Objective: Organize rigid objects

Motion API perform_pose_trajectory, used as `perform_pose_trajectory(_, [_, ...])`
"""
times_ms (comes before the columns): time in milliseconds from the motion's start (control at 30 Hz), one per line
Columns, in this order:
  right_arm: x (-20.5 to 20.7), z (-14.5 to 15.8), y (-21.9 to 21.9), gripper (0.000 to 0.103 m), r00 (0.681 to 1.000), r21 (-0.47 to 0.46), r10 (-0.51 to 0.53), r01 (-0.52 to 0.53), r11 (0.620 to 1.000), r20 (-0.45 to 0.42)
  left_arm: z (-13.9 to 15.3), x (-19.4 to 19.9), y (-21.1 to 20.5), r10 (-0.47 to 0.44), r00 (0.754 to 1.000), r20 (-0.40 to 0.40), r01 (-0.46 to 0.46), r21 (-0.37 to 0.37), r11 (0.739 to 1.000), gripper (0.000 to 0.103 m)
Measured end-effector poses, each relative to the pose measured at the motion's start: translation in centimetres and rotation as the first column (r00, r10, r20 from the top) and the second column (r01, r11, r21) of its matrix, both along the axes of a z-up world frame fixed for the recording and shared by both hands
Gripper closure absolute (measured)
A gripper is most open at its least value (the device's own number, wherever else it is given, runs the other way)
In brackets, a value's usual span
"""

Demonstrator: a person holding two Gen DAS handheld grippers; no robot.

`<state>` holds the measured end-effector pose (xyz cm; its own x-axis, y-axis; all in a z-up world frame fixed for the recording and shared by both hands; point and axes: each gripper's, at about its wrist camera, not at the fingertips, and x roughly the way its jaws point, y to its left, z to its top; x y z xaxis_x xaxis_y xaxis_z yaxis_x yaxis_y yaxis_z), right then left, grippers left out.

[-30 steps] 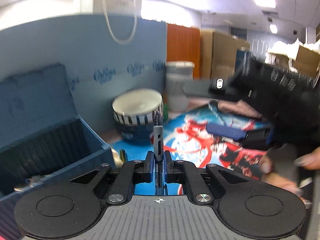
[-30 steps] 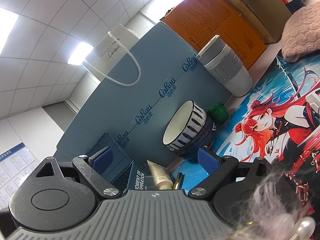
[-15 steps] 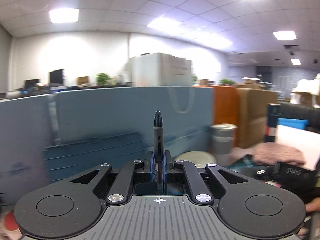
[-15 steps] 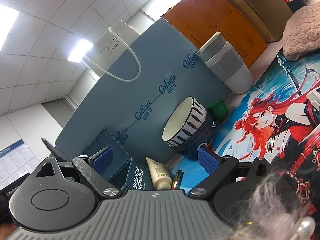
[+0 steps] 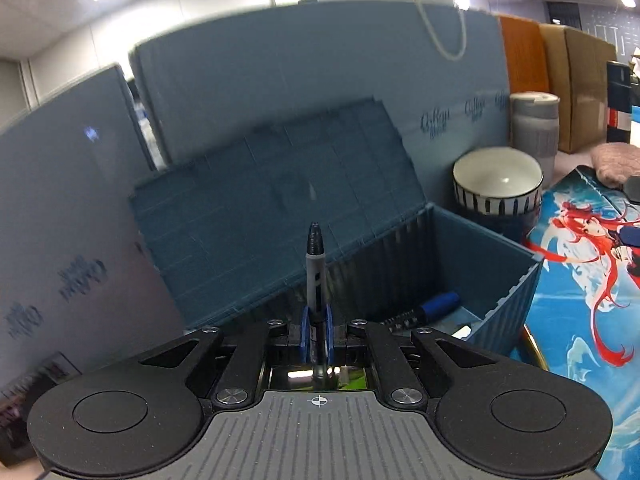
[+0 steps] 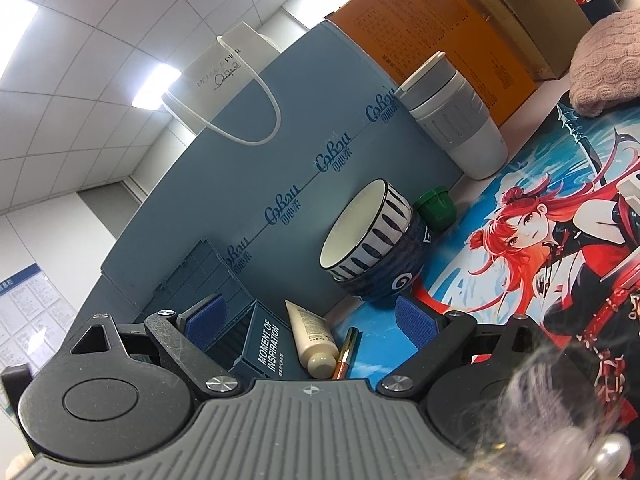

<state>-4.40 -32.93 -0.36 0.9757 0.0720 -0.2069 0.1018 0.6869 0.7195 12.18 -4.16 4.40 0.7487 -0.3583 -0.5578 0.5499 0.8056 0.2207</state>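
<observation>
Left gripper [image 5: 316, 330] was clamped on a grey pen [image 5: 315, 276], blue pads tight against the barrel. The pen stood upright, dark tip up, over the open blue crate [image 5: 500, 272]. The crate's lid [image 5: 272, 200] leaned back against the blue partition [image 5: 304, 64]. Inside the crate lay a blue-capped marker [image 5: 434, 305], with other small items beside it, too dim to name.

To the right of the crate, a striped bowl [image 5: 496, 192] was nested in a dark bowl, with a grey tumbler [image 5: 534, 128] behind them. The printed mat [image 5: 580, 280] ran alongside the crate's right wall.

Right gripper [image 6: 310, 318] was spread wide, pads well apart, nothing between them. Past its fingers: the crate's lettered end [image 6: 268, 344], a cream tube [image 6: 312, 338] lying cap toward the camera, and a slim gold-and-pink stick [image 6: 346, 354] just beside the tube. Whether the tube touched the crate could not be told. Farther off were the striped bowl [image 6: 368, 232], a green cap [image 6: 436, 208] touching or just beside it, and the tumbler [image 6: 456, 120] standing against the partition. A white bag [image 6: 216, 76] sat atop the partition.
</observation>
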Motion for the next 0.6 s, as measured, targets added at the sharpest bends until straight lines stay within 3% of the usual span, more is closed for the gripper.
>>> perform_pose_trajectory(233, [0.4, -0.1, 0.3, 0.011, 1.000, -0.021, 0.011, -0.012, 1.000, -0.022, -0.7, 0.5, -0.7, -0.004, 0.999, -0.044, 0.003, -0.029, 1.000, 0.095])
perform_pose_trajectory(333, [0.5, -0.2, 0.5, 0.011, 1.000, -0.028, 0.013, -0.014, 1.000, -0.028, -0.7, 0.7, -0.4, 0.004, 0.998, -0.064, -0.008, -0.069, 0.998, 0.090])
perform_pose_trajectory(600, [0.8, -0.2, 1.1, 0.011, 0.999, -0.072, 0.008, -0.012, 0.997, -0.050, -0.5, -0.1, 0.2, 0.035, 0.996, -0.079, -0.047, -0.165, 0.985, 0.089])
